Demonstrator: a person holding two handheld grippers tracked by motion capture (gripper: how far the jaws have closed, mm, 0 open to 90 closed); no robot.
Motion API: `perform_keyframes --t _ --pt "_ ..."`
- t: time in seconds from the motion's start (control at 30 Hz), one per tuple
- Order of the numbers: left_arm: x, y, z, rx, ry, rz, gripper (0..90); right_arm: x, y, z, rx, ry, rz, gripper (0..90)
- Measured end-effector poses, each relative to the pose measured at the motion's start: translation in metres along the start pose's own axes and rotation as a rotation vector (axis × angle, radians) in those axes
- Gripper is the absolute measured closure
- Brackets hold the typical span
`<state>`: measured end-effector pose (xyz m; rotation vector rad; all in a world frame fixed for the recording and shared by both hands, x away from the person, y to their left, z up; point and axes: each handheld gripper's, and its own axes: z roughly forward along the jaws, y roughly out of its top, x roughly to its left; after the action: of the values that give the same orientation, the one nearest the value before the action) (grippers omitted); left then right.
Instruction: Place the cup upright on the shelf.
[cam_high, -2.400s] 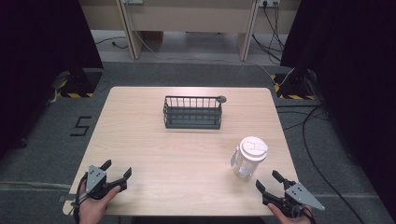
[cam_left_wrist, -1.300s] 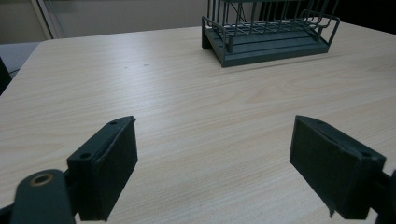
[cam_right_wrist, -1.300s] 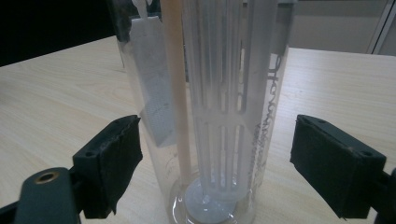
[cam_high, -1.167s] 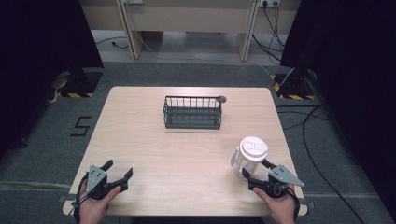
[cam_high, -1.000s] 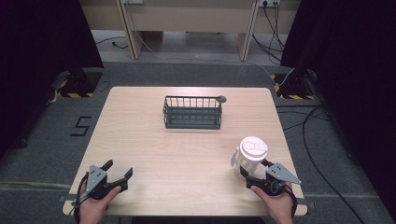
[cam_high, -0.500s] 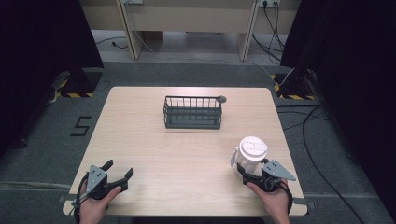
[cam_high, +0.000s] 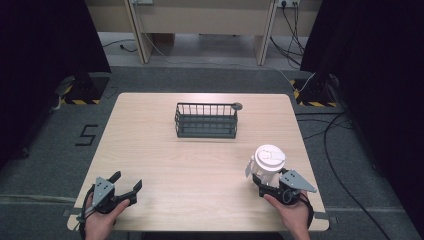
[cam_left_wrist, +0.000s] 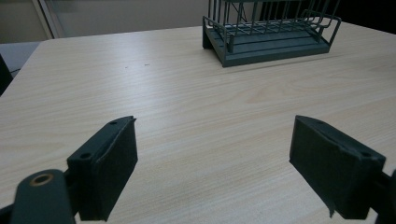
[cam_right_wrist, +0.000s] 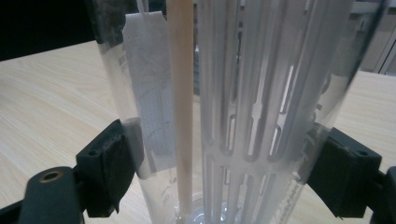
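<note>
Clear plastic jug (cam_high: 267, 167), white-lidded, upright at about four o'clock on the wooden table (cam_high: 150, 135), near the right edge. Standing between the jaws of the right gripper (cam_high: 274, 186); in the right gripper view both pads (cam_right_wrist: 116, 163) lie against the ribbed wall (cam_right_wrist: 243, 107), so pinching the jug, or on the very point of it; how firmly, cannot tell. Base apparently down on the wood, not yet lifted. Judged an early stage: grasp made or nearly made, carrying and setting down all to come. Destination unclear; perhaps the dark wire rack (cam_high: 206, 120) at twelve o'clock, well apart from the jug and holding nothing visible.

Left gripper (cam_high: 122, 187) resting at seven o'clock, jaws spread wide over bare wood, holding nothing, with the rack far ahead in its own view (cam_left_wrist: 271, 28).

Count: one jug, one rack, one table, two grippers, two hands.
</note>
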<state>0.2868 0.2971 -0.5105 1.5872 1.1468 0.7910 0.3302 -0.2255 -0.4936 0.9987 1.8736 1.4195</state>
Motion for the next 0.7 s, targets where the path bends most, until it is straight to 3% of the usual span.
perform_keyframes --t 0.7 --pt "0.0 0.0 0.0 -0.002 -0.002 -0.003 14.6 -0.008 0.032 0.008 -0.025 -0.015 0.002 18.5"
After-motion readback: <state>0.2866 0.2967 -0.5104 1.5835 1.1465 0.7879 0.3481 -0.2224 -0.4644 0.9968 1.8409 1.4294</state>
